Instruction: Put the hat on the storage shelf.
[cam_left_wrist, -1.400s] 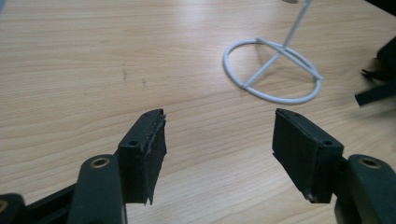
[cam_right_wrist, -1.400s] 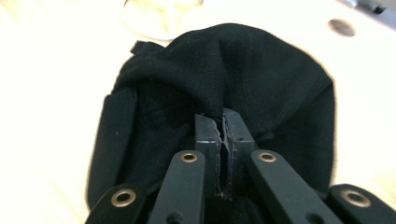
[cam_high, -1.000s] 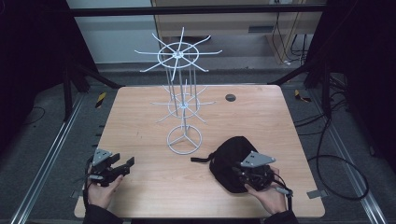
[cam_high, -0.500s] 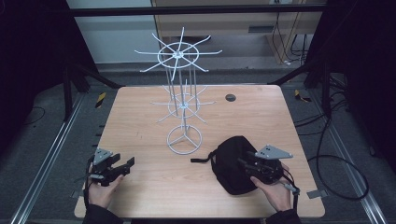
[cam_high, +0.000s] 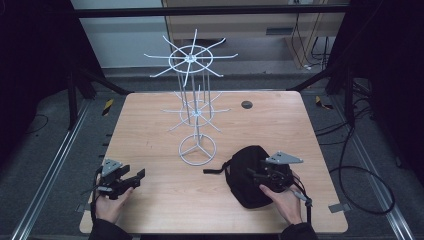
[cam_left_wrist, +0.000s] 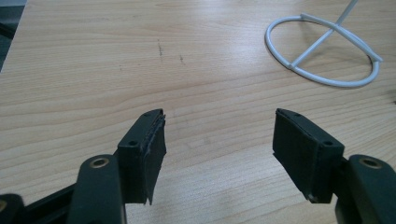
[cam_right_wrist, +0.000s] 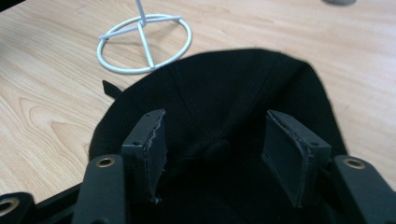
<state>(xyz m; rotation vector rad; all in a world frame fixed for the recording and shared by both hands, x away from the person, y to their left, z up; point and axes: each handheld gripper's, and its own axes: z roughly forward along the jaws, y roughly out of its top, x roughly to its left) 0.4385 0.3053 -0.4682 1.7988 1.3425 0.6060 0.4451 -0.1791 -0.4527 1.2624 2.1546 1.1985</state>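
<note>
Wooden table under dim light, dark frame and cables around it; white wire rack stands mid-table, its ring base just left of my work. Black cap lies on the near right part of the table, a short strap tab sticking out to its left toward the rack base. My right gripper sits over the cap's crown, jaws spread with the cloth between them, not yet pinched; in the right gripper view the cap lies under both pads and a small crown button shows between them. Left gripper rests near left, jaws released, holding nothing, bare wood ahead of it. Judgement: cap is light, soft fabric, will crumple and sag when lifted, not fragile, little slip risk against the pads. Crown cloth will bunch; a firmer hold should be a seam or the stiffer rim. I cannot tell where the brim lies.
</note>
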